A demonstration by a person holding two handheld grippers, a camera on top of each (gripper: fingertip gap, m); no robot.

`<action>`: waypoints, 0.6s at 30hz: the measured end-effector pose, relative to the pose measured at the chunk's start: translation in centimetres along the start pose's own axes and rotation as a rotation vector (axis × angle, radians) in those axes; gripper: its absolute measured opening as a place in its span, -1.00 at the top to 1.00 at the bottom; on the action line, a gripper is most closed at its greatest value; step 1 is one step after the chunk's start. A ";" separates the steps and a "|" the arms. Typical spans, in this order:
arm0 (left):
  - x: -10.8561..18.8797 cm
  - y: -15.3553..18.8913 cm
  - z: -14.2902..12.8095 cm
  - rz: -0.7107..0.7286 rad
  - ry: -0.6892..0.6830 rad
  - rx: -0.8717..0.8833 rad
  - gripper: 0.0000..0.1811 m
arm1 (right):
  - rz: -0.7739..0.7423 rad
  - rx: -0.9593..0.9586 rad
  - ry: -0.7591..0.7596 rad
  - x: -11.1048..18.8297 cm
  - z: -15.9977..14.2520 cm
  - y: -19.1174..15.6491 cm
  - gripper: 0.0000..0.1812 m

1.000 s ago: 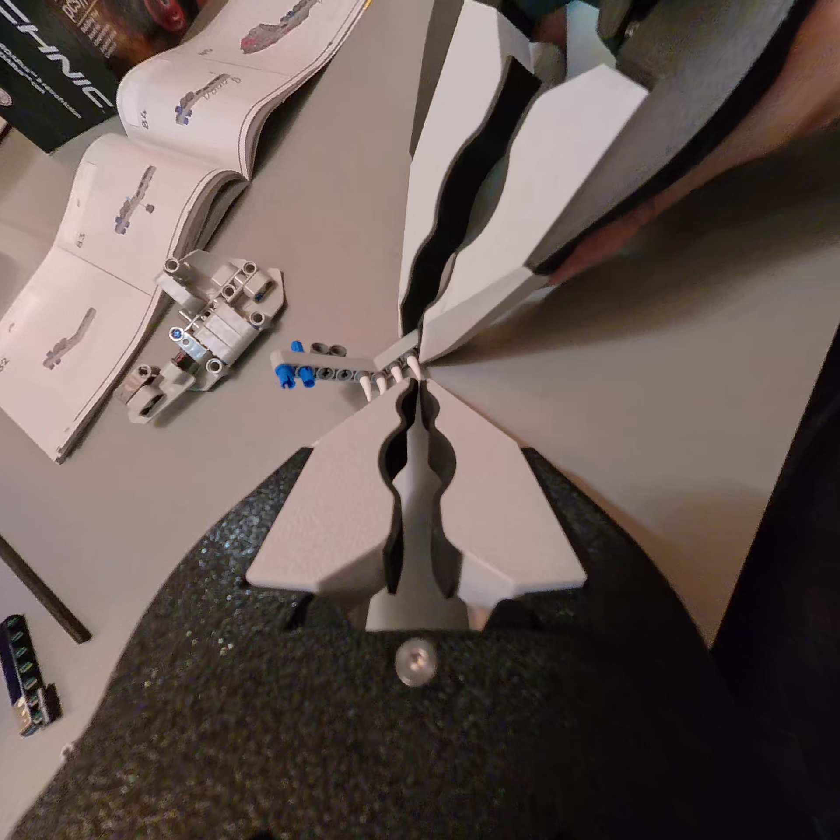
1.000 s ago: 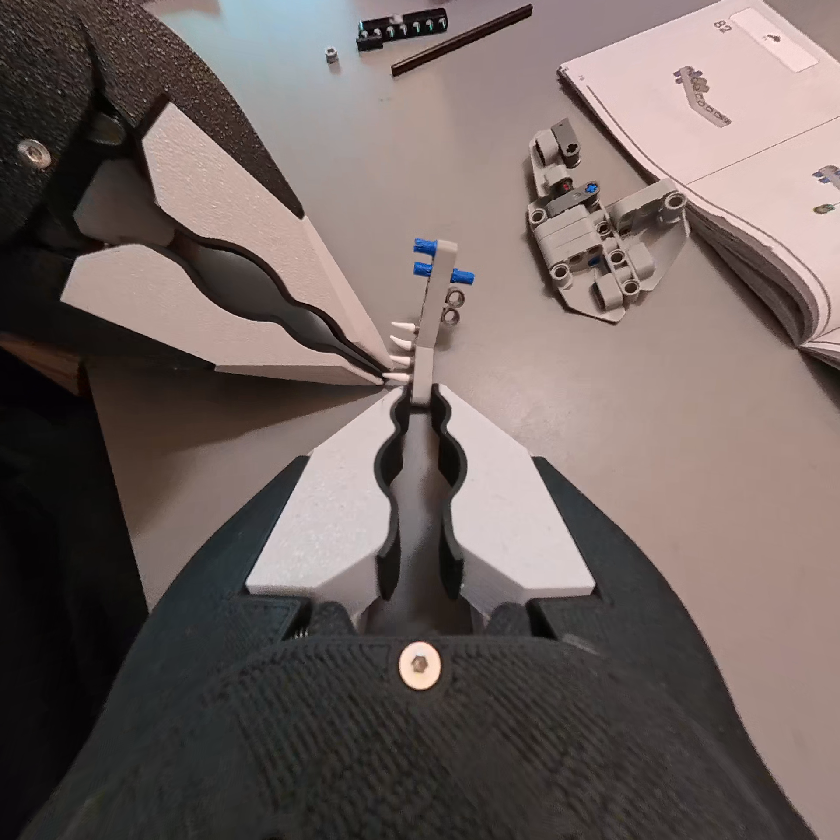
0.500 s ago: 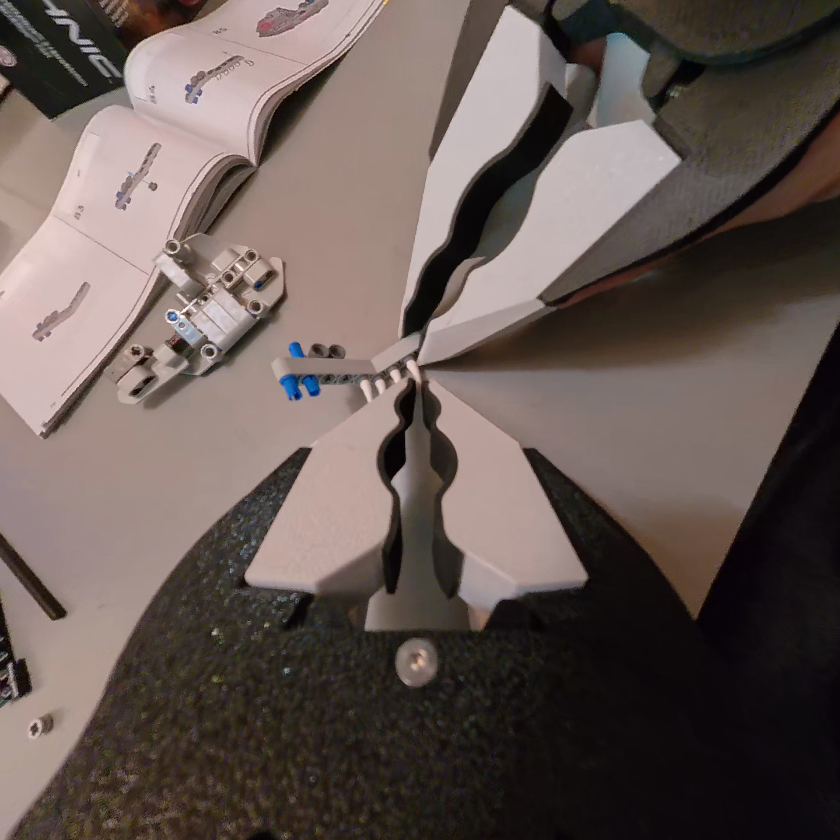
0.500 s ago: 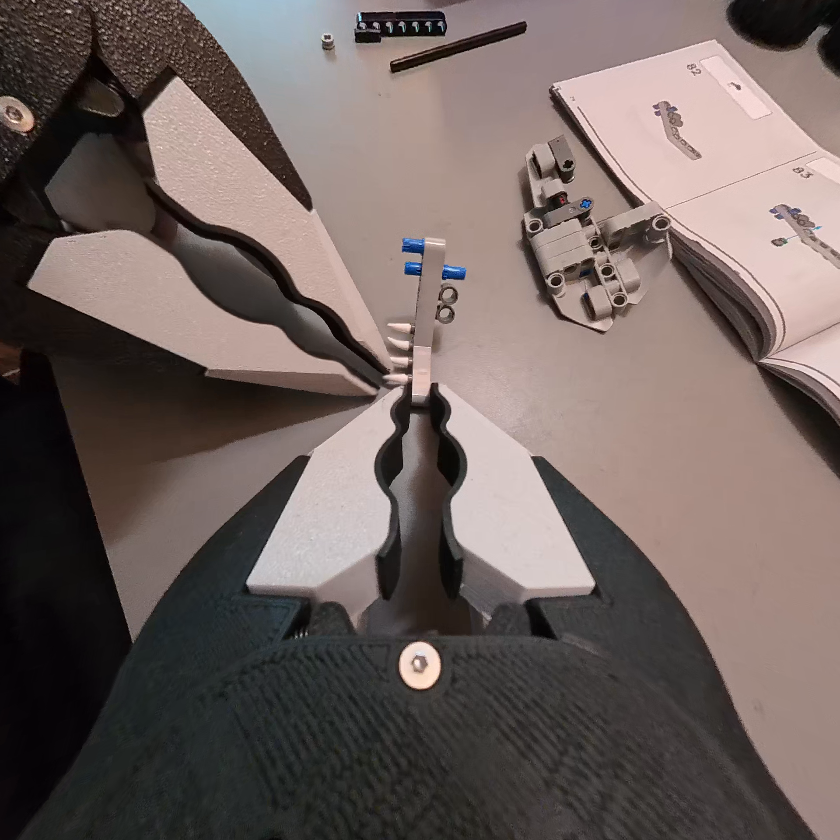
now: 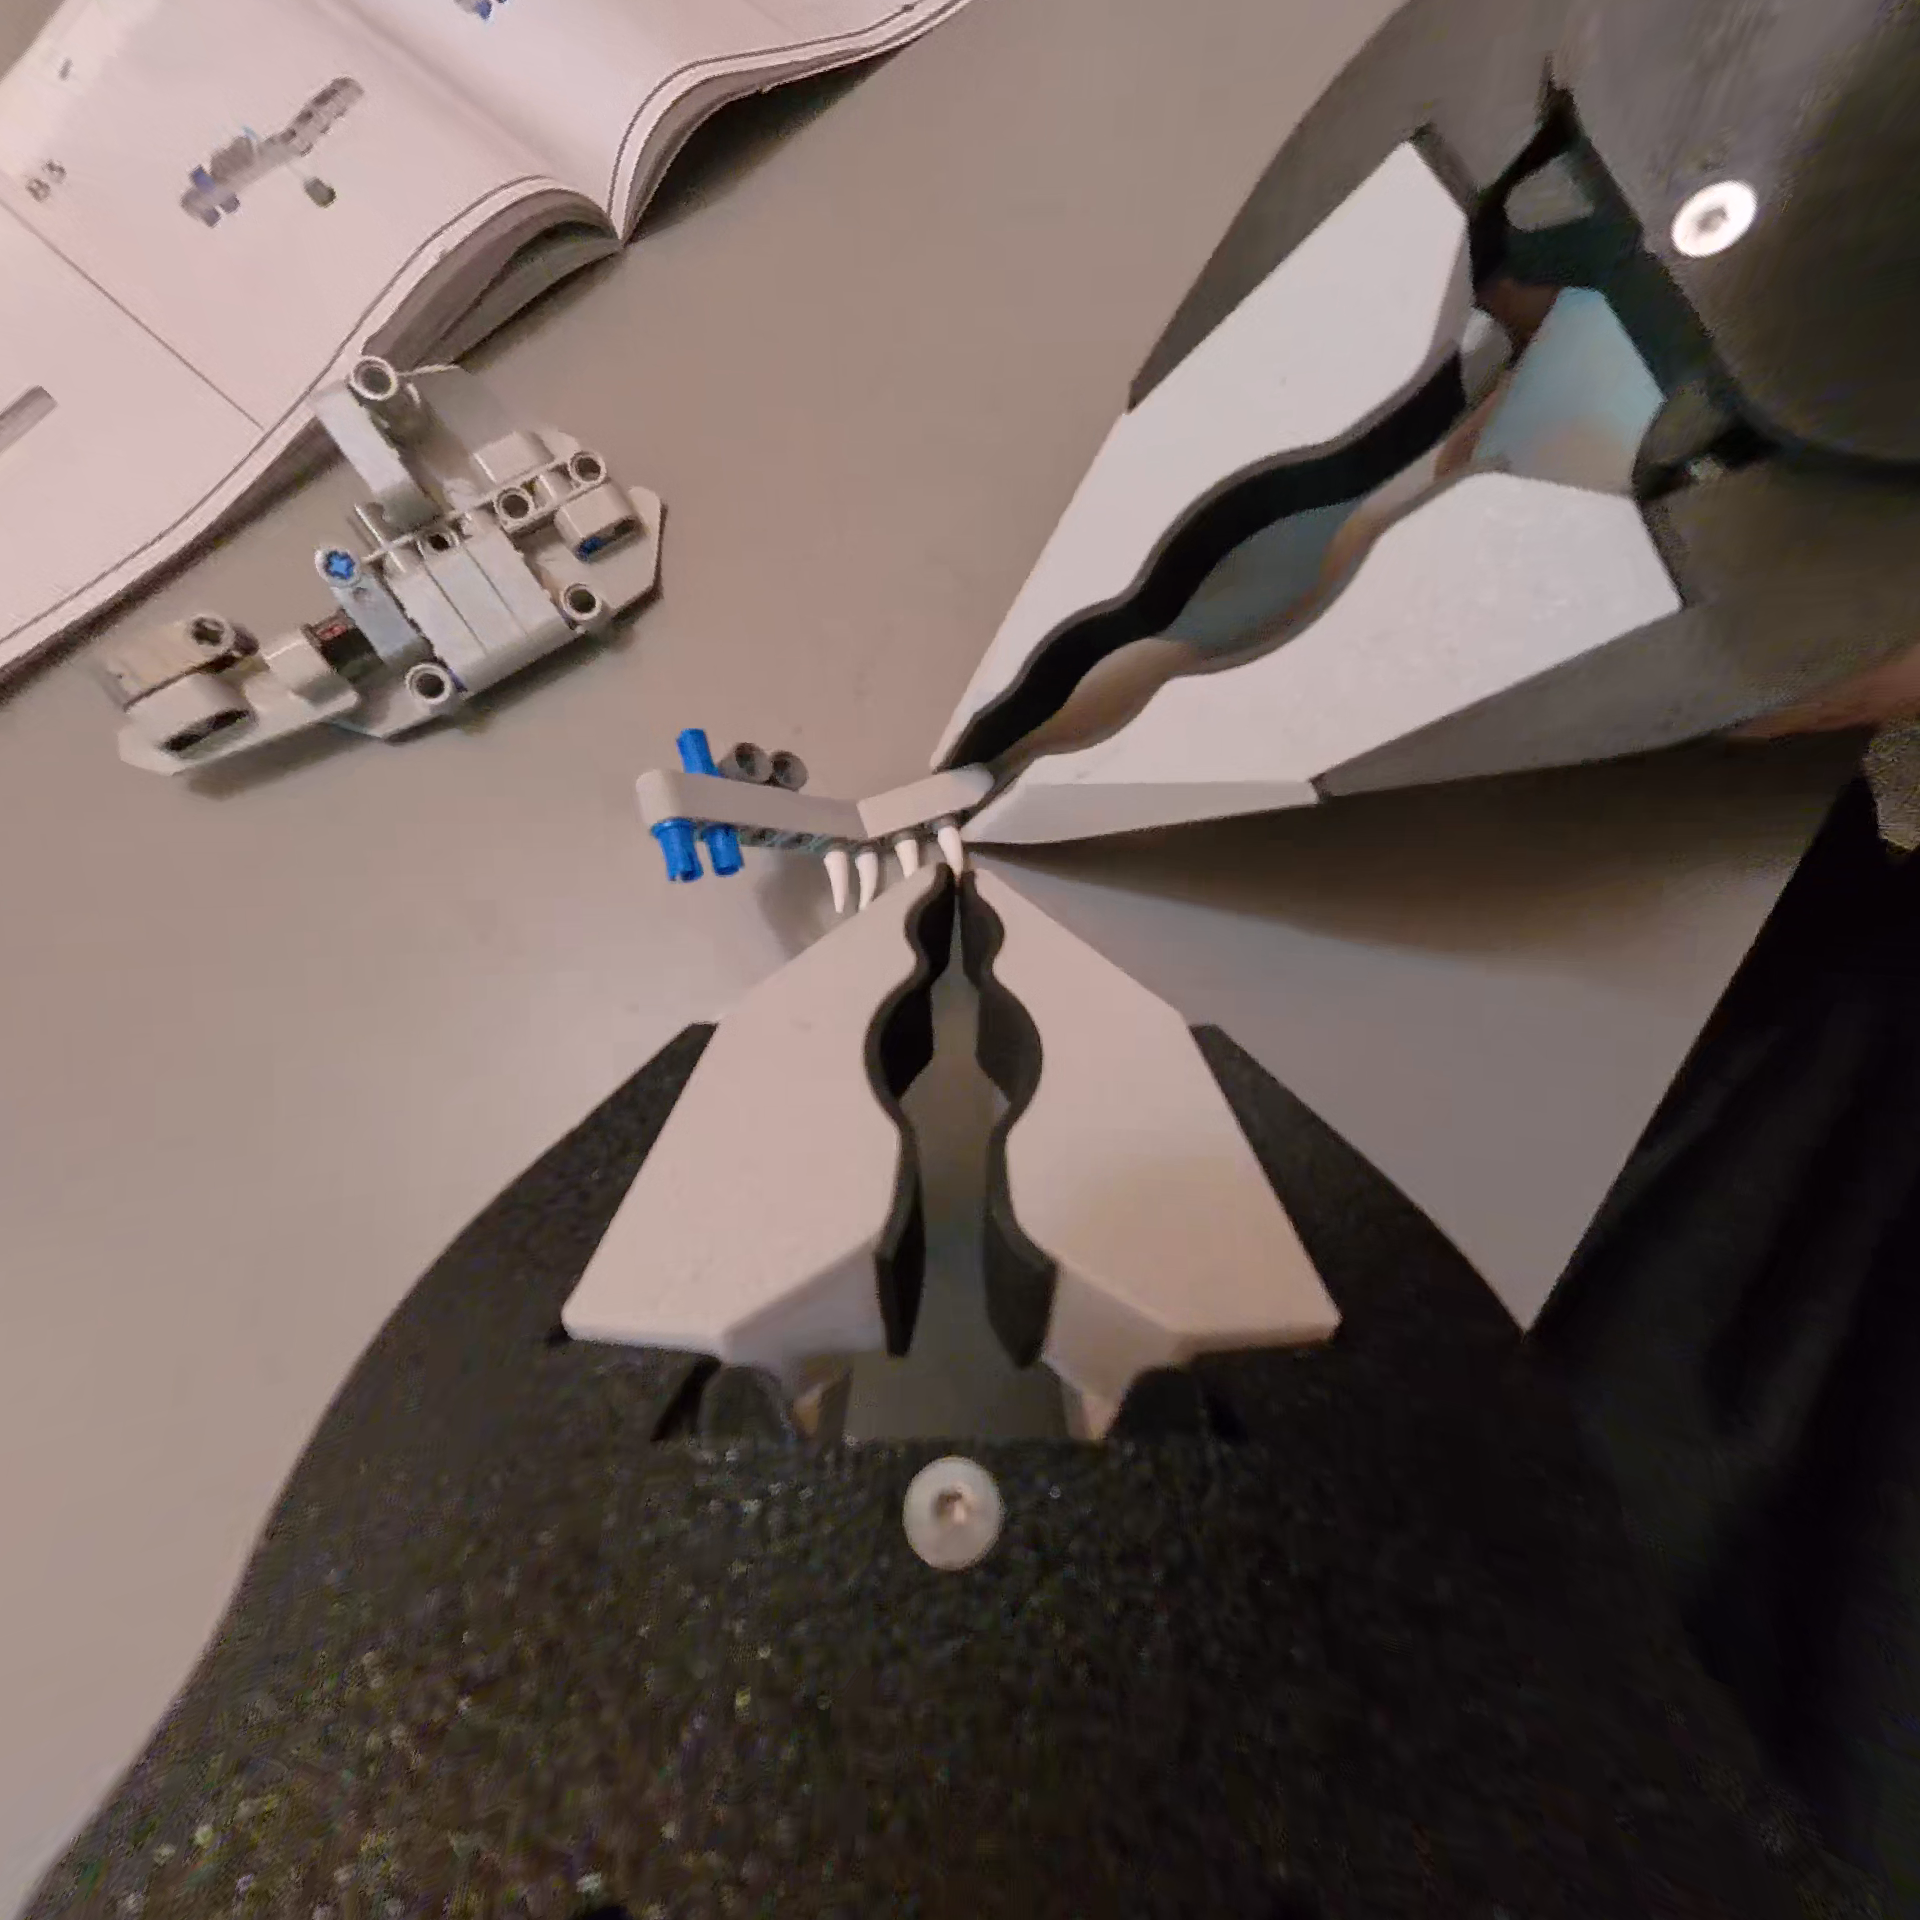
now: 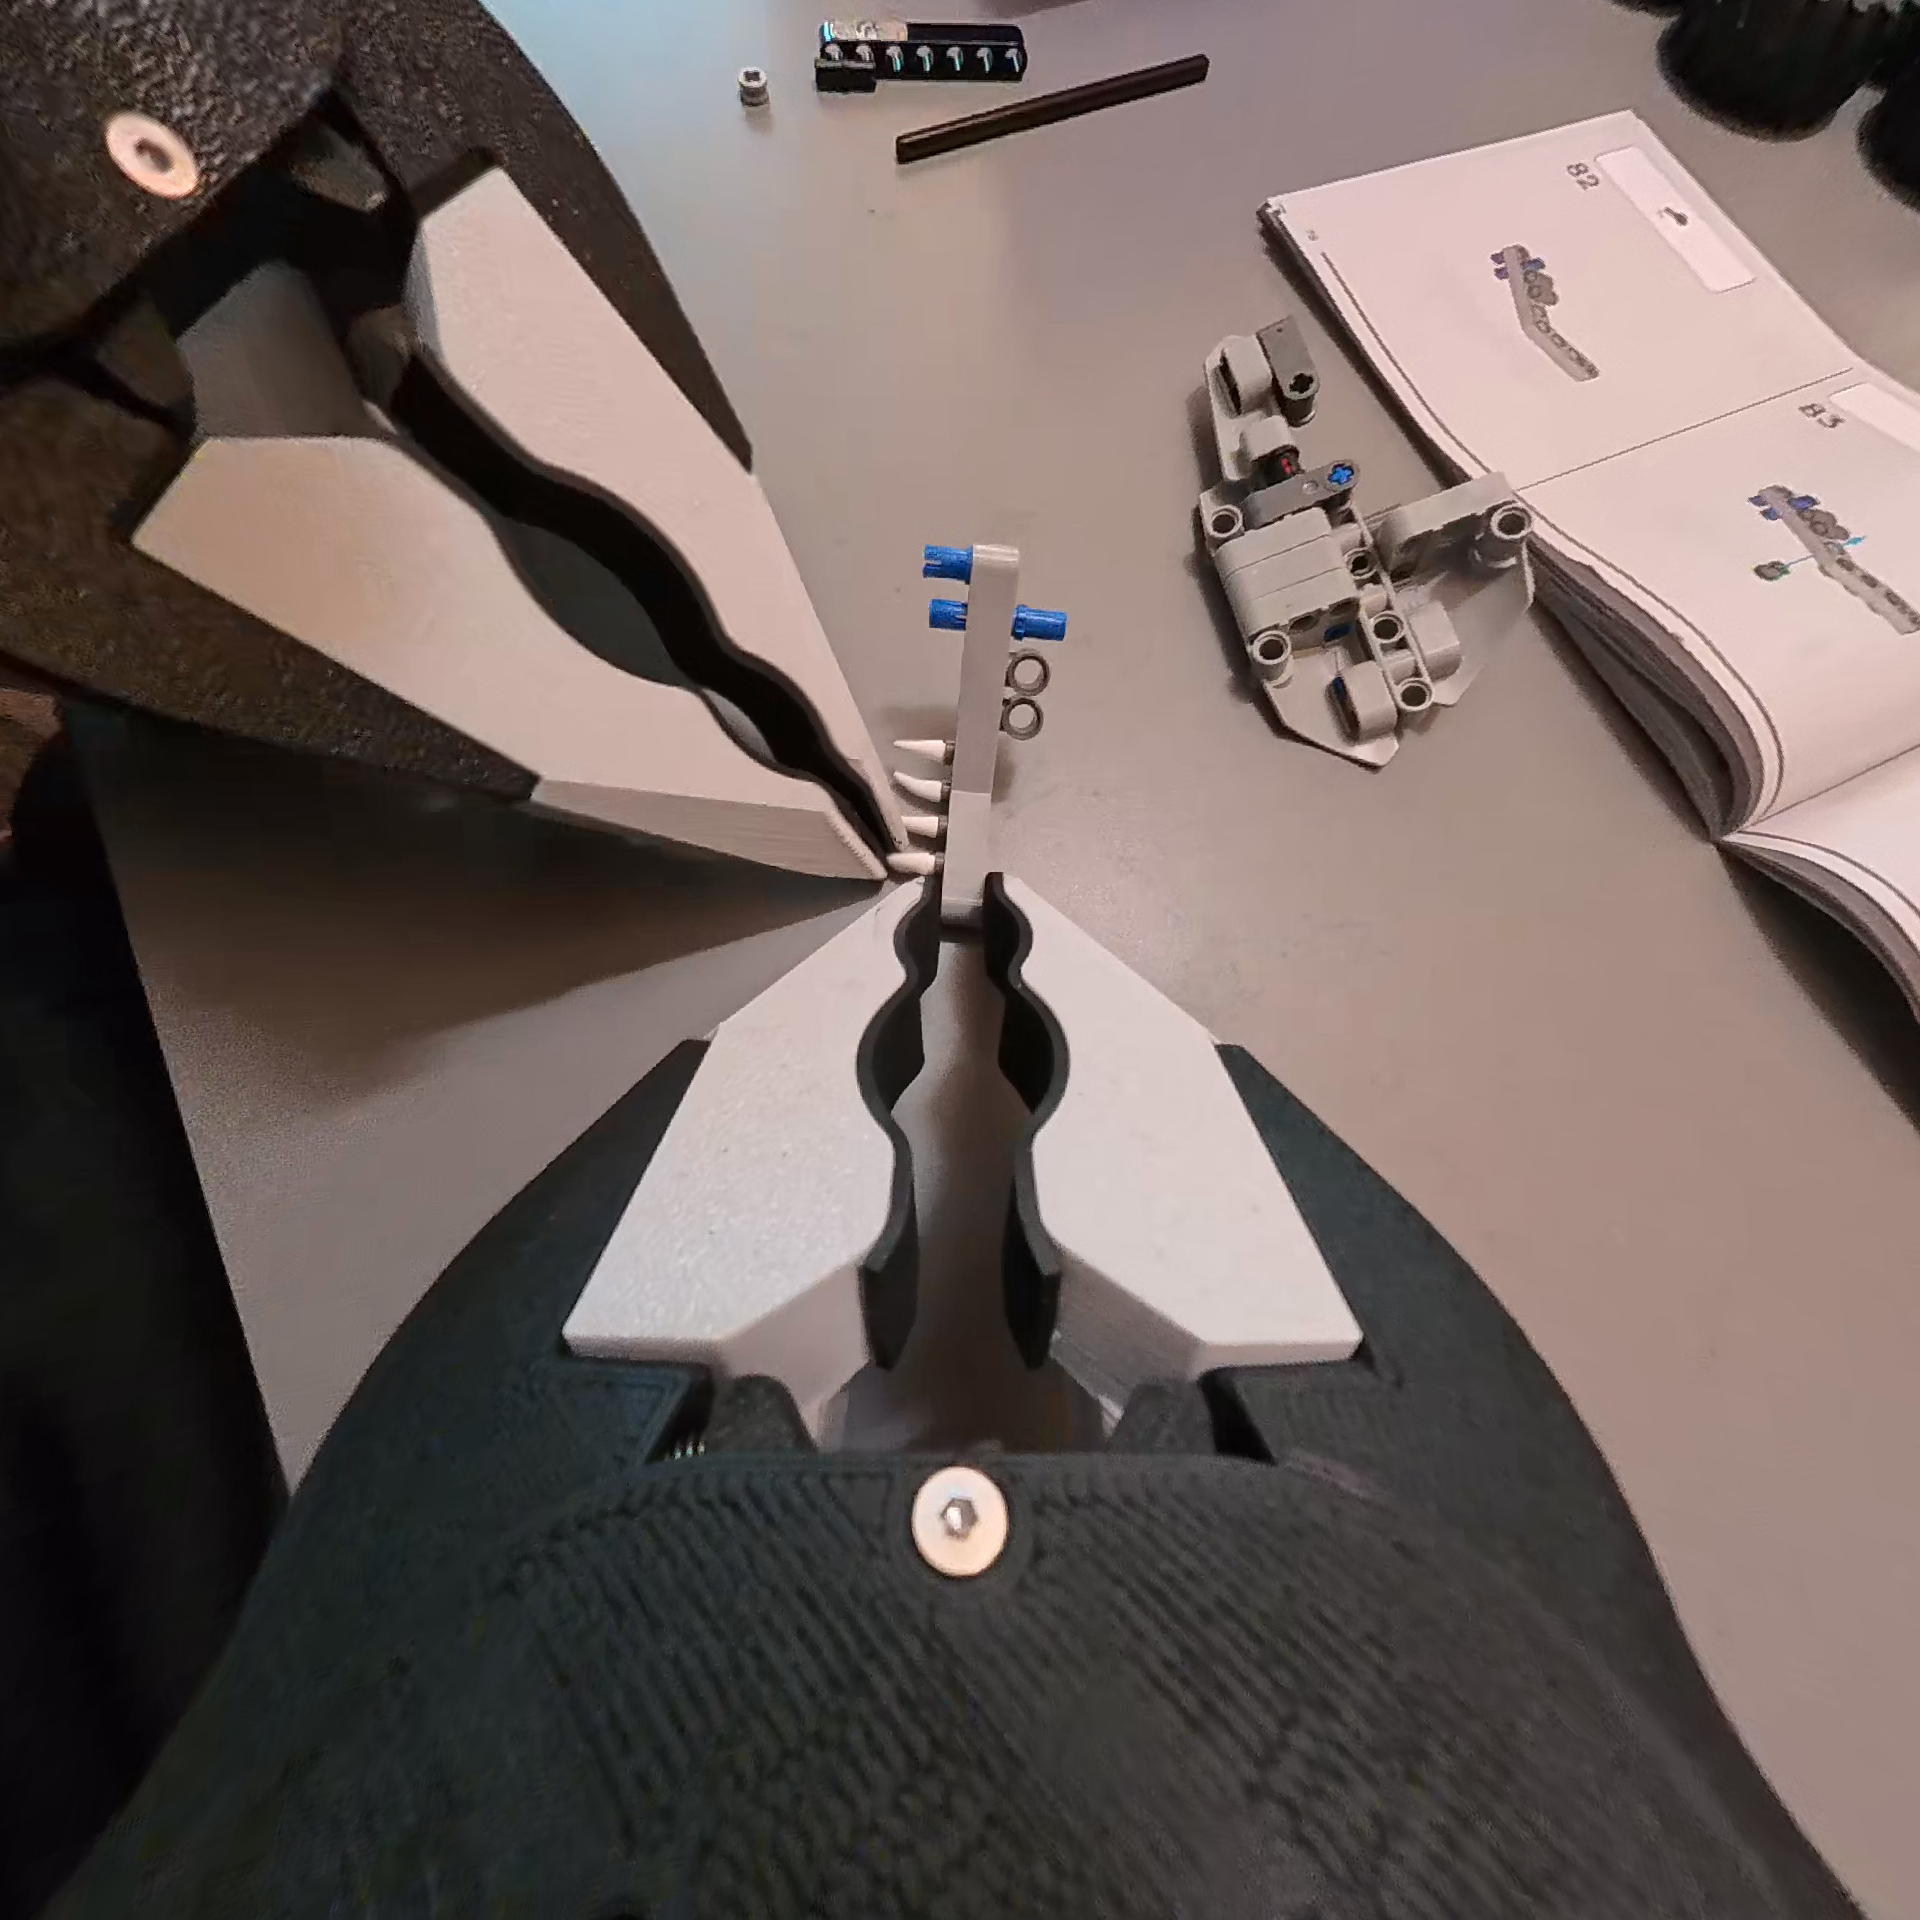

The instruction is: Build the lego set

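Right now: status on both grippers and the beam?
Right gripper shut on grey beam, holding its near end. Left gripper shut on endmost white tooth. Grey sub-assembly sits clear, nothing blocking.

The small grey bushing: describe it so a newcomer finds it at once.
Start in the right wrist view at the open instruction booklet, then cross the grey table to its far edge. There lie a thin black rod and a black strip; the small grey bushing sits alone just left of them, round and stubby.

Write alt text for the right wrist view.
The right gripper is shut on one end of a grey beam with blue pins and white teeth; the left gripper pinches the nearest tooth. A grey subassembly and open instruction booklet lie behind.
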State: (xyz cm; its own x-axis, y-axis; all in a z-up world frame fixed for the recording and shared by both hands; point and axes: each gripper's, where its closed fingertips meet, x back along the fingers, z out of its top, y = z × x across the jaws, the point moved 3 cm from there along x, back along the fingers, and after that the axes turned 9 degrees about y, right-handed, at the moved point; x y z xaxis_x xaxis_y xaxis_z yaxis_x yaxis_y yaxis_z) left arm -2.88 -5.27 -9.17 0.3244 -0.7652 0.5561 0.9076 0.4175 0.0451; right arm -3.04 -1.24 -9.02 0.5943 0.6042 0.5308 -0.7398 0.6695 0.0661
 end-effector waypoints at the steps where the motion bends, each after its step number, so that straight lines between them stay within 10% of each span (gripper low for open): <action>1: 0.0 0.0 0.0 0.005 0.000 -0.005 1.00 | -0.006 0.010 0.000 0.0 0.0 0.0 0.92; 18: -0.3 0.2 0.2 0.147 0.003 -0.243 1.00 | -0.036 0.038 0.001 0.0 0.0 0.1 0.92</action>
State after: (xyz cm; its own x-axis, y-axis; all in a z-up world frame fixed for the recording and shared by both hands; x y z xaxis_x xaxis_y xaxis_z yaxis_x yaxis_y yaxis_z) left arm -2.87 -4.83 -9.19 0.4581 -0.7064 0.5396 0.8877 0.3951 -0.2363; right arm -3.12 -1.14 -9.02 0.6208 0.5807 0.5267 -0.7295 0.6740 0.1166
